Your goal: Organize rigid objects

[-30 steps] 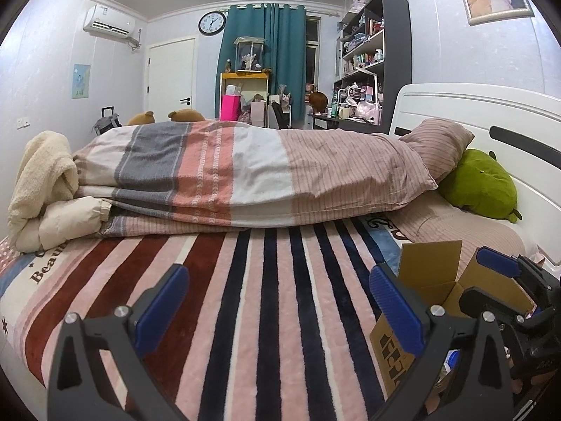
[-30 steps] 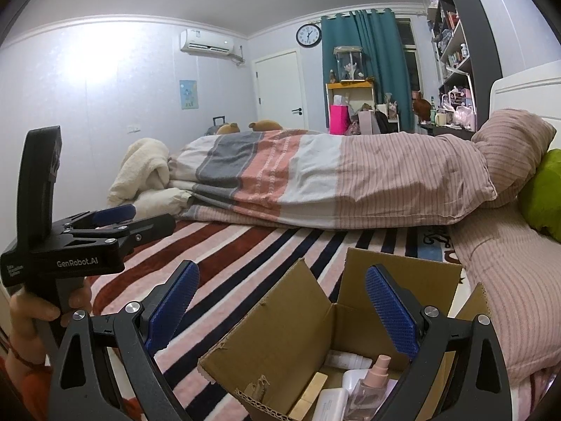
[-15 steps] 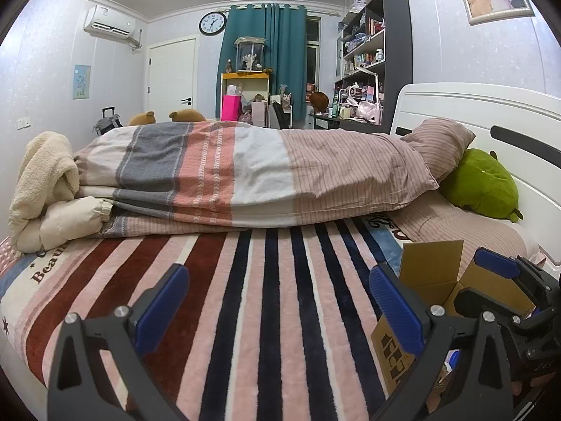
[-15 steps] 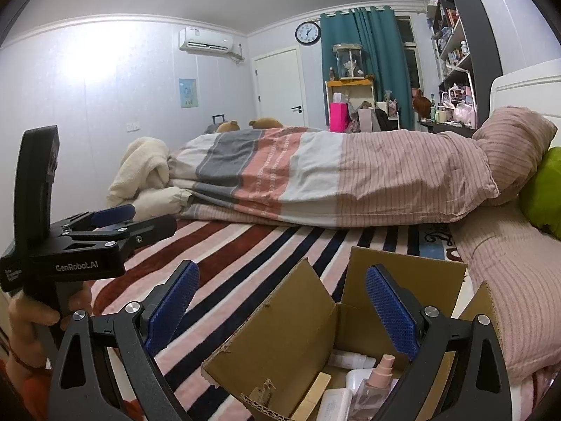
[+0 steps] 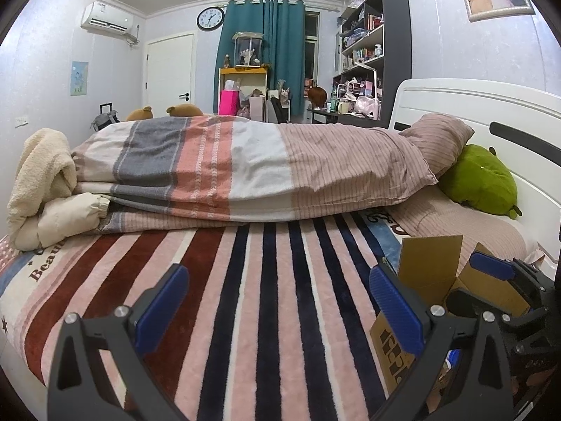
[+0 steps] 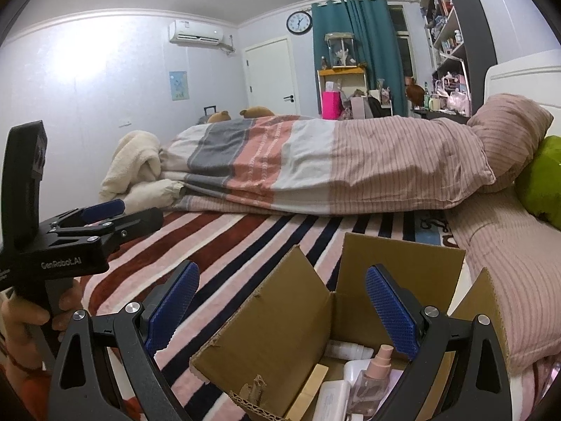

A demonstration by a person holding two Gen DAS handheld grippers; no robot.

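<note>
An open cardboard box (image 6: 301,312) sits on the striped blanket (image 6: 224,242) at the near right of the bed. Inside it lie a pink spray bottle (image 6: 377,368), a white tube (image 6: 347,351), a white case (image 6: 331,400) and a tan block (image 6: 308,389). My right gripper (image 6: 280,308) is open and empty, above the box's near left flap. The box also shows at the right in the left wrist view (image 5: 431,273). My left gripper (image 5: 280,305) is open and empty over the blanket (image 5: 245,298), left of the box; it also shows in the right wrist view (image 6: 105,215).
A folded striped duvet (image 5: 245,168) lies across the bed's middle. A cream fleece and jacket (image 5: 45,189) lie at the left, a pink pillow (image 5: 438,137) and green plush (image 5: 480,179) at the white headboard (image 5: 508,119). Shelves (image 5: 368,56) and a door (image 5: 170,70) stand beyond.
Both grippers stay open. The right wrist view has shifted slightly, so the box sits a little lower and nearer in it. Nothing was grasped or released.
</note>
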